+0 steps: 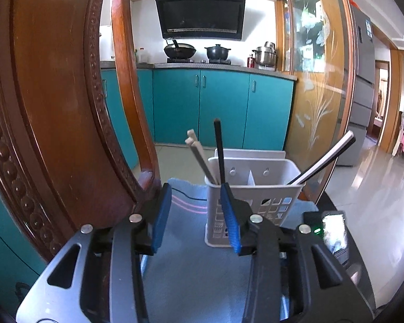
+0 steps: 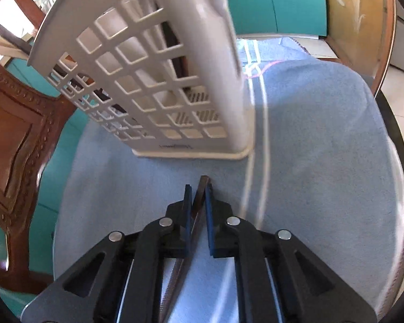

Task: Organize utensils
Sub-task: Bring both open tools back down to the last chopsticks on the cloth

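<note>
- Right gripper (image 2: 198, 188): fingers closed on a dark chopstick (image 2: 200, 192), tip seen between the pads, just short of the utensil holder (image 2: 159, 80).
- Left gripper (image 1: 196, 210): fingers parted, nothing held, positioned beside the holder's left corner.
- Holder stands upright on the blue cloth (image 2: 309, 134) over the counter; pale chopsticks (image 1: 199, 156) and a dark one (image 1: 219, 150) in the left compartment, two more (image 1: 326, 158) leaning in the right.

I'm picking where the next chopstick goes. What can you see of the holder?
The holder is a white plastic caddy with lattice walls, a centre divider and a taller back plate. It stands upright on the blue cloth. The left compartment holds pale chopsticks and a black one; the right holds a leaning pair.
</note>
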The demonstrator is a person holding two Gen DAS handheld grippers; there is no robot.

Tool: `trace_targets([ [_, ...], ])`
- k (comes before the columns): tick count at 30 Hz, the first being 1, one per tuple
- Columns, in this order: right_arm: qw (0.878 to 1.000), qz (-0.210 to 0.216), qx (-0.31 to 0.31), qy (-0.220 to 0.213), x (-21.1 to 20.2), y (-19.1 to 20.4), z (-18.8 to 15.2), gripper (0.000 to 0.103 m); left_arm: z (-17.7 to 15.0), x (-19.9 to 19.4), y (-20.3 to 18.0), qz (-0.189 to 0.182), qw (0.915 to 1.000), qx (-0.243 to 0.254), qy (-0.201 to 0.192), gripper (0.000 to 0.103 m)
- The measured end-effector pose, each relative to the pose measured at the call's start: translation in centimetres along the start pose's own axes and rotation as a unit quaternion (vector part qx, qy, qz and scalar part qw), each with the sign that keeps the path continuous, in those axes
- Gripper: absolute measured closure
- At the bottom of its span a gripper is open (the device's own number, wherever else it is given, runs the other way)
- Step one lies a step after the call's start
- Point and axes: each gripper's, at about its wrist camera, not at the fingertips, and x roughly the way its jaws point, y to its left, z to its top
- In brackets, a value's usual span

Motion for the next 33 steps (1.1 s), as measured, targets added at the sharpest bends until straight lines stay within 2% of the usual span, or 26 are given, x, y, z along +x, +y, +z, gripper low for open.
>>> trace_targets([
  [4,0.998,-0.026,-0.063,0.008,-1.2,-0.7,-0.6,0.093,-0.8,0.5,-0.2,-0.003,0.9998,0.012,0.019,0.061],
  [7,0.992,-0.052,-0.115,-0.004,-2.3,-0.8,-1.5,0.093,-1.6,1.0,-0.7,-0.009,0.9991,0.019,0.037,0.061],
  [10,0.99,-0.063,-0.128,-0.015,-3.2,-1.3,-2.4,0.093,-2.3,1.6,-1.4,-0.018,0.998,0.028,0.054,0.061],
  [11,0.991,-0.062,-0.12,-0.014,-3.6,-1.7,-2.6,0.091,-2.7,1.7,-1.7,-0.02,0.9975,0.033,0.059,0.061],
  [15,0.995,-0.044,-0.092,0.004,-4.5,-2.6,-3.5,0.065,-3.5,2.0,-2.6,-0.021,0.9963,0.046,0.069,0.057],
  [20,0.991,-0.055,-0.12,0.022,-4.1,-1.3,-4.7,0.064,-4.3,2.4,-3.6,-0.024,0.9947,0.057,0.083,0.054],
  [24,0.987,-0.075,-0.138,0.026,-3.6,-0.1,-5.4,0.067,-4.9,2.8,-4.1,-0.022,0.993,0.068,0.094,0.051],
  [25,0.987,-0.08,-0.14,0.025,-3.9,0.0,-5.5,0.07,-5.0,2.9,-4.2,-0.021,0.9927,0.07,0.096,0.051],
  [27,0.987,-0.086,-0.136,0.023,-4.0,-0.1,-5.3,0.084,-5.4,3.3,-4.4,-0.018,0.9916,0.072,0.105,0.051],
  [29,0.988,-0.085,-0.125,0.024,-4.2,-0.5,-5.2,0.091,-5.7,3.8,-4.4,-0.018,0.9906,0.071,0.115,0.051],
  [33,0.991,-0.079,-0.108,0.023,-4.4,-1.3,-4.7,0.093,-6.9,5.4,-4.2,-0.028,0.985,0.068,0.156,0.05],
])
